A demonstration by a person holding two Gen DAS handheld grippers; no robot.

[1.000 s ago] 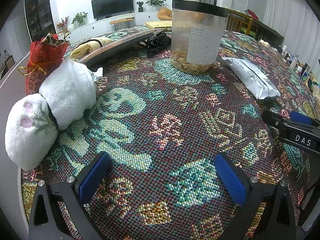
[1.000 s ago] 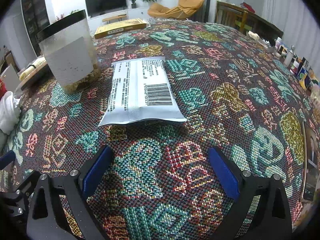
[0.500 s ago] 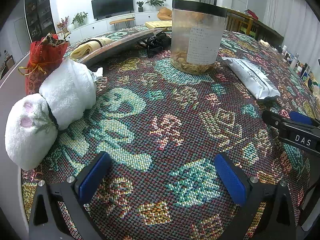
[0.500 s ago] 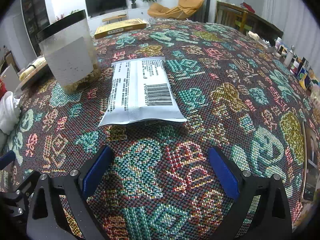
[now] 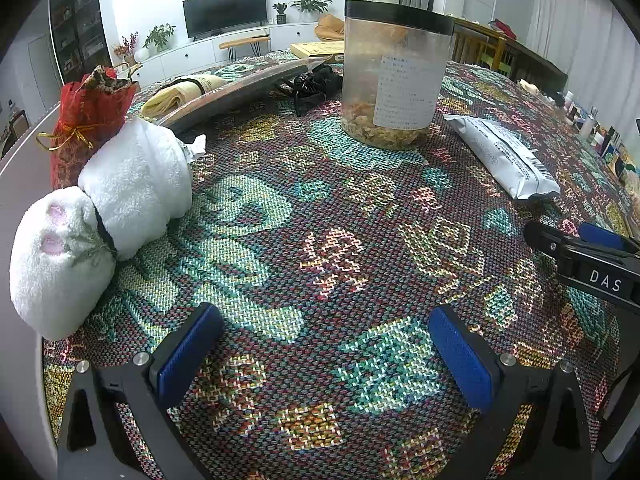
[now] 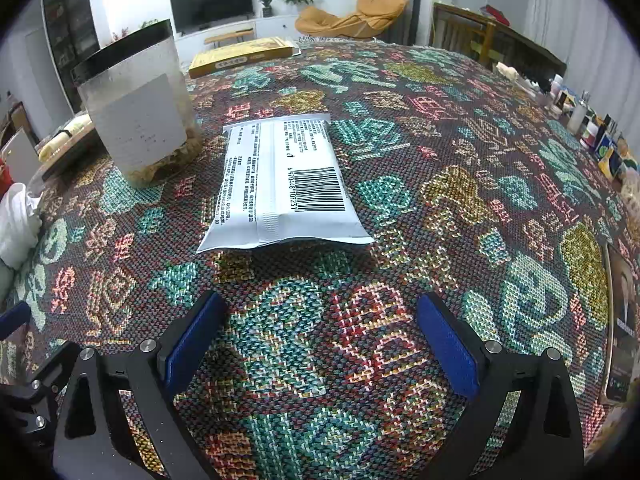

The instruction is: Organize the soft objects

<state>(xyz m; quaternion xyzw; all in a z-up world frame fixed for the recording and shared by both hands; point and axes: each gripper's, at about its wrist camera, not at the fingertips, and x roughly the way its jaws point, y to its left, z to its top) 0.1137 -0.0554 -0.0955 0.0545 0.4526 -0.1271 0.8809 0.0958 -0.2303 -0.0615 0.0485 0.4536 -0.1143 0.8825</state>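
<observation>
A white rolled towel toy (image 5: 100, 216) lies at the left edge of the patterned tablecloth (image 5: 320, 200) in the left wrist view; its end shows at the left in the right wrist view (image 6: 16, 224). A red gift pouch (image 5: 86, 120) stands behind it. A white soft packet (image 6: 280, 184) lies ahead of my right gripper, also seen at the right in the left wrist view (image 5: 504, 156). My left gripper (image 5: 324, 344) is open and empty, low over the cloth. My right gripper (image 6: 322, 336) is open and empty, just short of the packet.
A clear jar with a black lid (image 5: 394, 72) stands mid-table, also in the right wrist view (image 6: 136, 104). A tilted tray (image 5: 236, 92), a black clip (image 5: 316, 84) and a yellow box (image 6: 244, 56) lie behind. Small bottles (image 6: 580, 116) line the right edge.
</observation>
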